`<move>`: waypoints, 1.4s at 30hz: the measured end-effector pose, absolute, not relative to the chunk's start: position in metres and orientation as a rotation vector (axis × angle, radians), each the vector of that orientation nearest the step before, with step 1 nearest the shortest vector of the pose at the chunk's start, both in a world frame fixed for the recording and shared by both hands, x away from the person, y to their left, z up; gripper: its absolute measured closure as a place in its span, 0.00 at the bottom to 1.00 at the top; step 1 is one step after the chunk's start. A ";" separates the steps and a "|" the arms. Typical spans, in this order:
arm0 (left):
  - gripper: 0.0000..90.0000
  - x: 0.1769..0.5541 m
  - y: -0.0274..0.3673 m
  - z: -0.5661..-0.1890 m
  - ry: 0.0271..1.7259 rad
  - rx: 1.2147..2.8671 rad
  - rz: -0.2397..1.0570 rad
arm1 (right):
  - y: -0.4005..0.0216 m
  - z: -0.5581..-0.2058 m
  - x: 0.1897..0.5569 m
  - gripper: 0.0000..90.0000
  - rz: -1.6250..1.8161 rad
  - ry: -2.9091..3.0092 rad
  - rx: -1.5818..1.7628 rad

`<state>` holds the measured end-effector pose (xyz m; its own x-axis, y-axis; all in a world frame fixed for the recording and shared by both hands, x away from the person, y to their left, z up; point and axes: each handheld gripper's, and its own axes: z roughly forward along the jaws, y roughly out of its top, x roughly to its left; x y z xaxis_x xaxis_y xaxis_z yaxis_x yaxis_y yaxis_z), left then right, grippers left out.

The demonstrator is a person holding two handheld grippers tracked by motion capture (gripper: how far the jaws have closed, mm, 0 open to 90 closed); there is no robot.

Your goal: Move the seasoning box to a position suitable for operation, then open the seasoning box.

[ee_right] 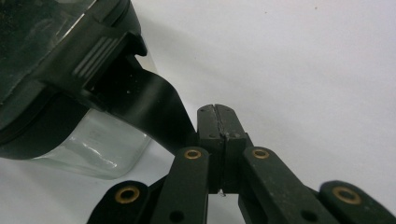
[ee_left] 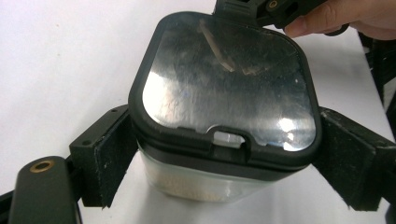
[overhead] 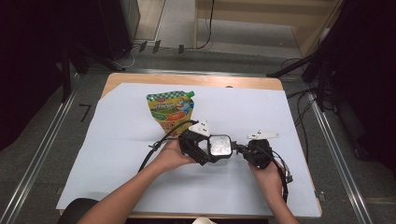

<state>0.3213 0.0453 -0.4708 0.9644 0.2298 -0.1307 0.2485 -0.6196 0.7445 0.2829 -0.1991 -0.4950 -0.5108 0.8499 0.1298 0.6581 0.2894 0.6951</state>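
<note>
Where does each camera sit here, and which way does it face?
High view: above the person's side, looking forward and down on the table; both forearms, left gripper and right gripper at the container, pouch behind.
Left gripper view: on the left gripper, looking down at the container's lid; its jaws flank the container.
Right gripper view: on the right gripper, jaws shut, beside the container.
Shared: left gripper view and high view both show the right gripper.

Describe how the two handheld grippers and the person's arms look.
Both the left gripper and right gripper are black, each topped by a pale three-cornered plate with dark dots and trailing a black cable. Their jaws carry flat black foam-like pads and brass-coloured pivot rivets. The forearms are bare, with no sleeves visible.
</note>
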 end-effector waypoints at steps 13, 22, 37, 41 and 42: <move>0.16 0.321 0.048 -0.466 0.317 2.252 -0.029 | -0.198 -0.494 0.282 1.00 1.066 2.305 1.364; 0.17 0.322 0.048 -0.466 0.334 2.239 -0.045 | -0.198 -0.492 0.281 1.00 1.081 2.302 1.360; 0.17 0.321 0.046 -0.458 0.325 2.247 -0.032 | -0.198 -0.489 0.279 1.00 1.093 2.299 1.354; 0.17 0.321 0.045 -0.457 0.313 2.257 -0.027 | -0.199 -0.487 0.277 1.00 1.103 2.296 1.352; 0.17 0.320 0.044 -0.456 0.312 2.260 -0.025 | -0.199 -0.487 0.277 1.00 1.105 2.294 1.351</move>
